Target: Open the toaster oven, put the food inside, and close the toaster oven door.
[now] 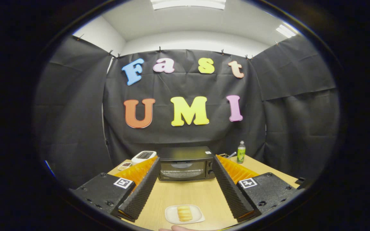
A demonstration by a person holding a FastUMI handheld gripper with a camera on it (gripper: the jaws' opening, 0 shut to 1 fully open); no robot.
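A black toaster oven (185,163) stands on the wooden table (188,194) with its glass door closed, beyond my fingertips. A small white plate (169,215) carrying a yellow piece of bread (184,213) lies on the table near me, between my two fingers. My gripper (185,160) is open wide, its fingers spread on either side of the oven's front, with nothing held.
A white toaster (144,156) and a small dish (124,166) sit left of the oven. A green bottle (241,152) stands to its right near the back of the table. A bit of a hand (180,228) shows just below the plate.
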